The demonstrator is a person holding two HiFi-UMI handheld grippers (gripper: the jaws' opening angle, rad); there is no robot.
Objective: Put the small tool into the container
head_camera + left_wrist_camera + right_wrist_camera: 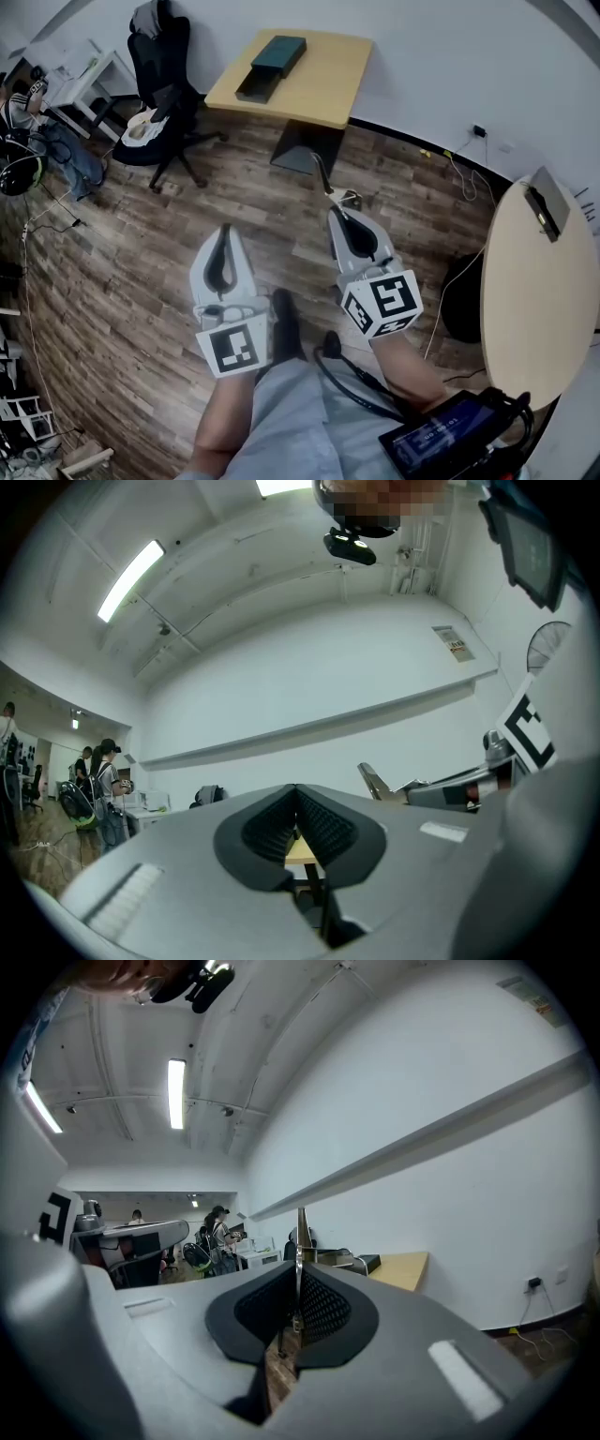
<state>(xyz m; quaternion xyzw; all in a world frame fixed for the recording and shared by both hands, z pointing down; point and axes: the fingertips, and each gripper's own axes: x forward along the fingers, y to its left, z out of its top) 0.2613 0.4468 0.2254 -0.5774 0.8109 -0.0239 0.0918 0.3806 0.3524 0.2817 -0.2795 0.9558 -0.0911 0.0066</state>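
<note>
The small tool (323, 174), a thin metal blade, sticks out forward from my right gripper (336, 211), which is shut on it. In the right gripper view the blade (300, 1237) rises between the closed pads. My left gripper (225, 228) is held beside it, shut and empty; its ribbed pads (281, 822) meet at the tip. The container (279, 54), a dark box with a dark tray (255, 86) next to it, lies on a wooden table (319, 84) some way ahead across the floor. It also shows in the right gripper view as a dark box (366, 1262).
A black office chair (159, 66) stands left of the wooden table. A round light table (539, 300) with a small dark item is at the right. Cables trail on the wood floor (122, 272) by the wall. People stand at desks far left.
</note>
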